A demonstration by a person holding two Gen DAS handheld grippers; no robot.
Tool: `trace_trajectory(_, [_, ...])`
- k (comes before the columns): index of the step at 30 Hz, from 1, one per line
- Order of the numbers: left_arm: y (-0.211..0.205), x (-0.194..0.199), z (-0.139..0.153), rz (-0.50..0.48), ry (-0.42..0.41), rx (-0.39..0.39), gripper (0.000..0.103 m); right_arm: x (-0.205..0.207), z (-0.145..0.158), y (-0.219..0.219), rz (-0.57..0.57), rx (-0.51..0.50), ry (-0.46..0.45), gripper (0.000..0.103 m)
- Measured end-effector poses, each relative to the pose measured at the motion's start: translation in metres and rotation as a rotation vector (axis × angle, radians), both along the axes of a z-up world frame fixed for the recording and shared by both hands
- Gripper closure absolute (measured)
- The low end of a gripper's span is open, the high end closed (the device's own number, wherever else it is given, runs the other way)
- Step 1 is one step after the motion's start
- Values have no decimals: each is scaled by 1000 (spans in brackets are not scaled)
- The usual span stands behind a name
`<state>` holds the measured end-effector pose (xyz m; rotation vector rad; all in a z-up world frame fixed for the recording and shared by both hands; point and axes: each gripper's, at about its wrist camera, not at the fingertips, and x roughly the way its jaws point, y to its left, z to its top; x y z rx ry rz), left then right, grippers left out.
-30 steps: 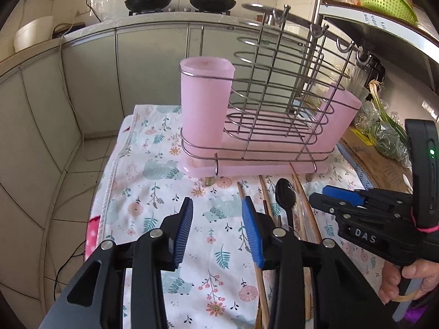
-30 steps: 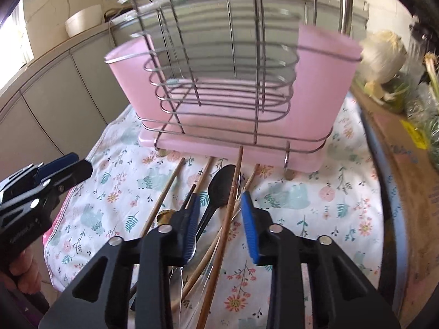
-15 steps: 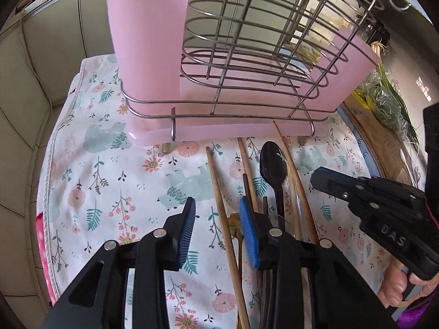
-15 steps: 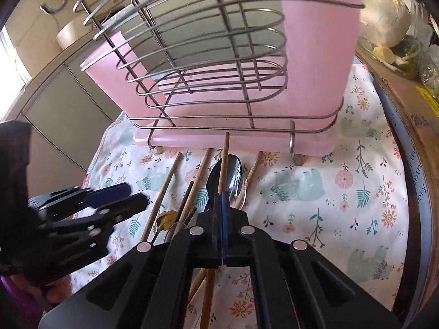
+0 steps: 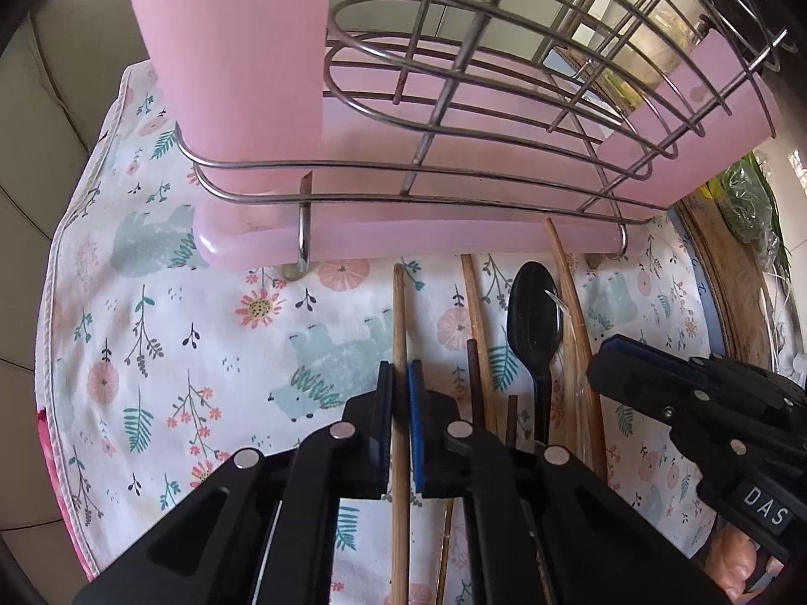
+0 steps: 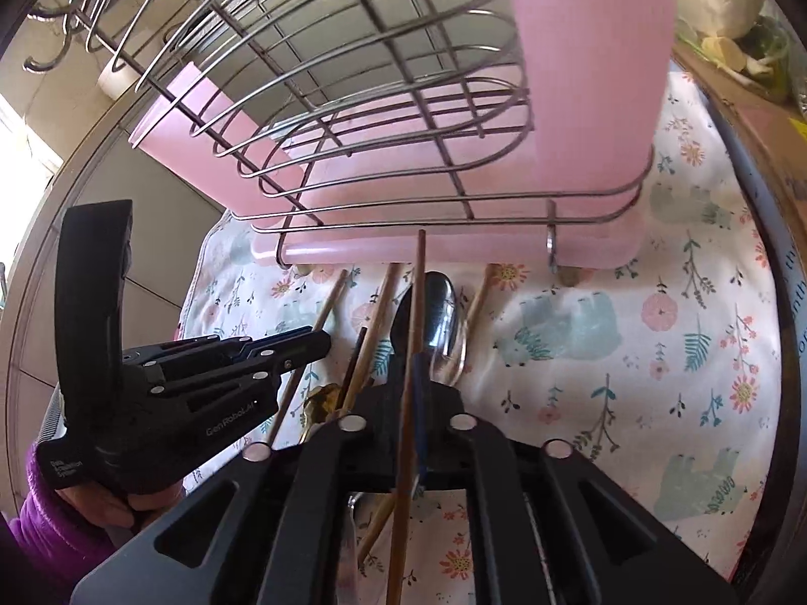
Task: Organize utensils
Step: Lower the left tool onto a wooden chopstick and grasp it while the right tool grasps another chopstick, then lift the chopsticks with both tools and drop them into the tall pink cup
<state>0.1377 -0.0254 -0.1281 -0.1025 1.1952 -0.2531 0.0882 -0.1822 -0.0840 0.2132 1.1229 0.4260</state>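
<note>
In the left wrist view, a floral cloth [image 5: 151,353] is seen covering the lower left and middle of the frame. A pink holder [image 5: 227,50] in a wire rack [image 5: 454,101] fills the top, standing on the cloth. At lower centre, the left gripper [image 5: 401,393] is seen with its jaws just closed, the blue pads pressed on a light wooden chopstick [image 5: 400,312] that runs straight up the frame toward the rack. To the right of it, more chopsticks [image 5: 476,302] are laid on the cloth, then a black spoon [image 5: 534,312] with its bowl toward the rack, then a curved wooden stick [image 5: 567,282]. At the right edge, the right gripper [image 5: 605,368] is seen from the side, with fingers [image 5: 736,569] of a hand below it.

In the right wrist view, the left gripper [image 6: 323,343] is seen from the side at mid left, nearly shut around a chopstick, held by a hand [image 6: 116,504] in a purple sleeve [image 6: 45,514]. The holder [image 6: 595,75] and rack [image 6: 353,75] fill the top. At centre, the right gripper [image 6: 413,388] is seen with its jaws narrowed on a darker chopstick [image 6: 416,302], whose tip is raised against the rack's base; the jaws have just eased slightly wider, the chopstick between them. Behind it, a black spoon [image 6: 401,322] and a metal spoon [image 6: 444,317] are laid on the cloth [image 6: 630,353], which covers the right side.
</note>
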Motion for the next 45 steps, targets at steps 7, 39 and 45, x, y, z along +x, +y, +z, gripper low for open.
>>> trace_trajectory(7, [22,-20,13,10,-40,-60,98,14,-14,17,-3,-77,-7,80])
trace_trajectory(39, [94,-128,264,96,-676,-242,98,-77,196,-81,-173,129,-630,97])
trace_trajectory(45, [97,-121,329,139,-846,-186,98,-52,250,-86,-204,86,-782,97])
